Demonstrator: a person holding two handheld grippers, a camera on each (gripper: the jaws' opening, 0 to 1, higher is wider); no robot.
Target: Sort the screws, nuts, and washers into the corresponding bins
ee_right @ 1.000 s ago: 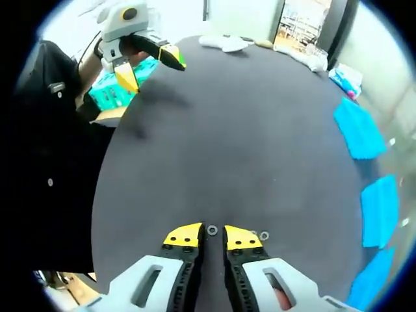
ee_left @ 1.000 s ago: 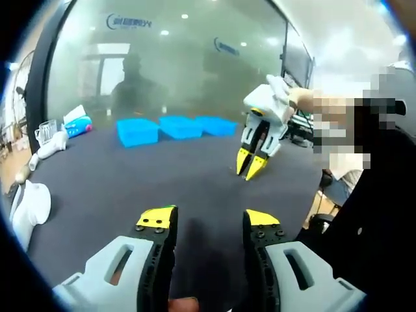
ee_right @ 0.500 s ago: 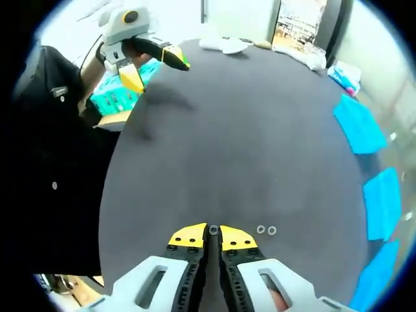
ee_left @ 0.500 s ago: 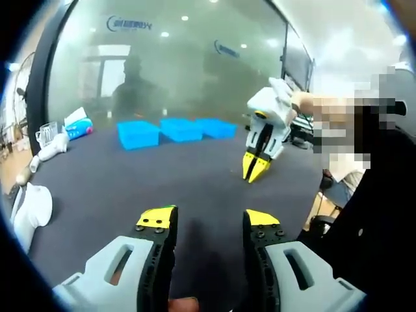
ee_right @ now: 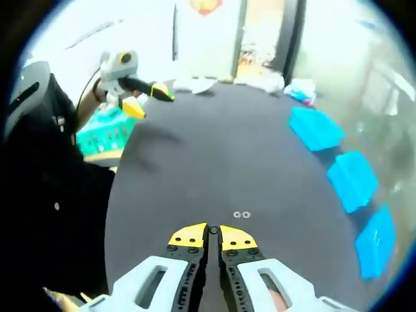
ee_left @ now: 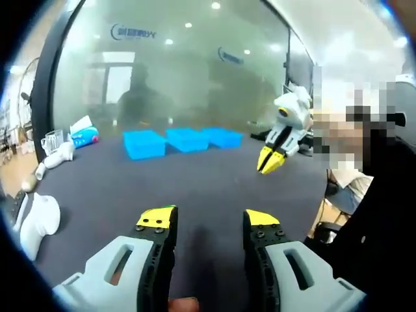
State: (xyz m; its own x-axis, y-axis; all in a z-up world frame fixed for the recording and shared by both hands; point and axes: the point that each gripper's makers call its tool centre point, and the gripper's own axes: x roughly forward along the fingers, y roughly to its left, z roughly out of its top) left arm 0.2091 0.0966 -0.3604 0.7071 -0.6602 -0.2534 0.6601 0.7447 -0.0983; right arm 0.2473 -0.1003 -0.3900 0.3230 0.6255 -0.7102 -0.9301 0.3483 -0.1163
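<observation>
Dark surface (ee_right: pixel 214 169) is carrying two washers (ee_right: pixel 242 214) at lower centre and three blue bins (ee_right: pixel 351 181) at right. Right tool (ee_right: pixel 213 232) is pinching a small washer between nearly closed jaws, probably needing carrying to a bin; left tool (ee_left: pixel 207 221) is hovering open, empty.

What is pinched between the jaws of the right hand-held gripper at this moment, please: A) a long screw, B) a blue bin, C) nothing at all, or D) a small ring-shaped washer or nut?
D: the right hand-held gripper is shut on a small ring-shaped part at its tips, while two similar rings lie on the dark table nearby.
</observation>
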